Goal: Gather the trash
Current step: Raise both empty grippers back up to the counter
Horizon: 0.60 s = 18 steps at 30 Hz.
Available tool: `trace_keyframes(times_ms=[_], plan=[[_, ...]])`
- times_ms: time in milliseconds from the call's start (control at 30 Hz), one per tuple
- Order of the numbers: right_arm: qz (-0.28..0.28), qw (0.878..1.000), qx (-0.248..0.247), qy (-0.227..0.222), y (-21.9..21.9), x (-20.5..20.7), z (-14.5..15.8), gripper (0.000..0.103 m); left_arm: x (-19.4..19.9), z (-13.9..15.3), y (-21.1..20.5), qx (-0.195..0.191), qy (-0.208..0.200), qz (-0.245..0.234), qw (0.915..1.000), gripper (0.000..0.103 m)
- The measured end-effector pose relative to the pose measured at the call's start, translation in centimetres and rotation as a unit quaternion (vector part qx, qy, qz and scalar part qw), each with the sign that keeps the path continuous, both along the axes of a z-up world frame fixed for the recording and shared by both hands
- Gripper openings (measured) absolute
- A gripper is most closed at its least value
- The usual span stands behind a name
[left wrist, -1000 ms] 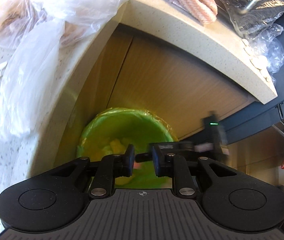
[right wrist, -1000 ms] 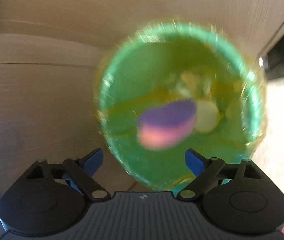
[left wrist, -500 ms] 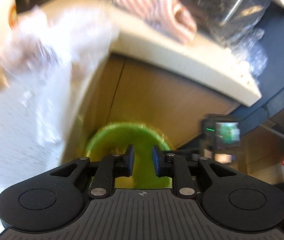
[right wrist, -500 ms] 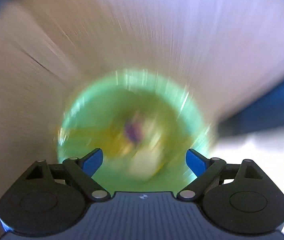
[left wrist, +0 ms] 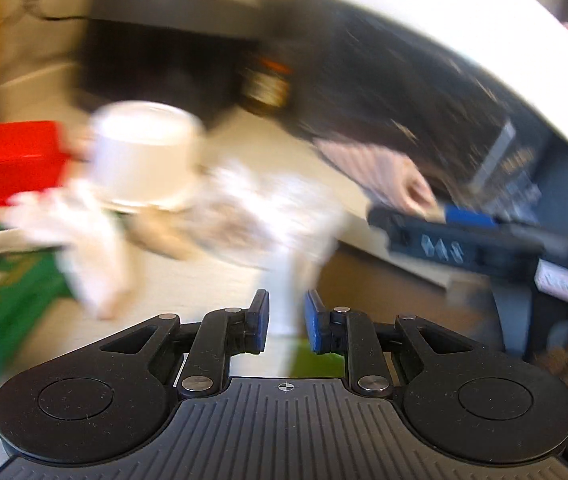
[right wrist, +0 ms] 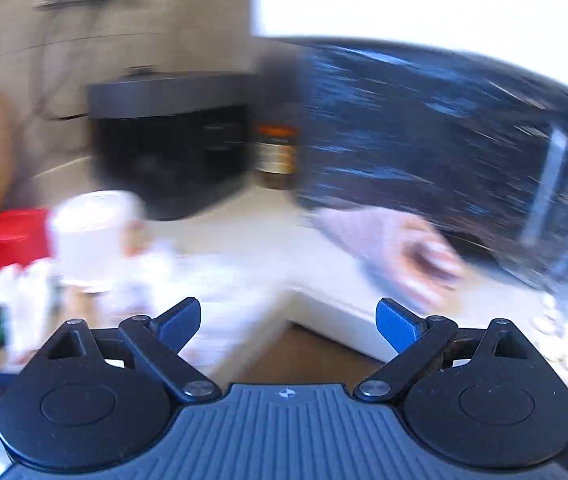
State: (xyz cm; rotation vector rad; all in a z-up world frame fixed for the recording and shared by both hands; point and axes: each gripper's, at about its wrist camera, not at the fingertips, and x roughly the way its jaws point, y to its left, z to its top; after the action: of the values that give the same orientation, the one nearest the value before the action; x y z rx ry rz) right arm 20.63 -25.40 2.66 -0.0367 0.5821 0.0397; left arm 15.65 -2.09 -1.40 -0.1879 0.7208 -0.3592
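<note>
Both views are smeared by motion, so fine detail is lost. In the left wrist view the left gripper (left wrist: 286, 326) sits at six o'clock with its blue-padded jaws drawn close but not touching, a narrow gap between them and nothing pinched there; through that gap a sliver of bright green (left wrist: 316, 362), too small to identify, shows below the edge of the pale speckled stone countertop (left wrist: 212, 288). The trash lies on that countertop: a heap of crumpled white and clear plastic bags (left wrist: 244, 208) spreads from about nine o'clock to the centre of the frame, one end hanging over the counter edge just above the fingertips. A white round tub (left wrist: 144, 152) stands at ten o'clock, touching the heap, with a red box (left wrist: 8, 160) at nine o'clock beside it and a flat green package (left wrist: 12, 312) at eight o'clock. A pink-and-white striped cloth (left wrist: 380, 176) lies at two o'clock against a black appliance (left wrist: 404, 92), and a dark glass jar with an orange lid (left wrist: 266, 82) stands at twelve o'clock. The right gripper (left wrist: 460, 236) crosses the frame at three o'clock. In the right wrist view this same gripper has its jaws spread wide and empty, pointing at the counter corner.
</note>
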Motion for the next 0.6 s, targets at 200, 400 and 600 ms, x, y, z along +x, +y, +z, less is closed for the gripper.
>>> trace_keyframes(times_ms=[200,400,600], plan=[[0.104,0.993,0.003,0.052,6.9,-1.5,-0.8,0.095,-0.6,0.3,9.2,-0.035,-0.029,0.168,0.9848,0.022],[0.131,0.989,-0.019,0.058,8.2,-3.7,-2.3,0.095,1.3,0.5,11.9,-0.048,-0.037,0.205,0.977,0.022],[0.078,0.992,0.004,0.095,5.5,-3.0,-5.8,0.095,5.5,-1.3,11.2,-0.016,0.013,0.149,0.9887,0.023]])
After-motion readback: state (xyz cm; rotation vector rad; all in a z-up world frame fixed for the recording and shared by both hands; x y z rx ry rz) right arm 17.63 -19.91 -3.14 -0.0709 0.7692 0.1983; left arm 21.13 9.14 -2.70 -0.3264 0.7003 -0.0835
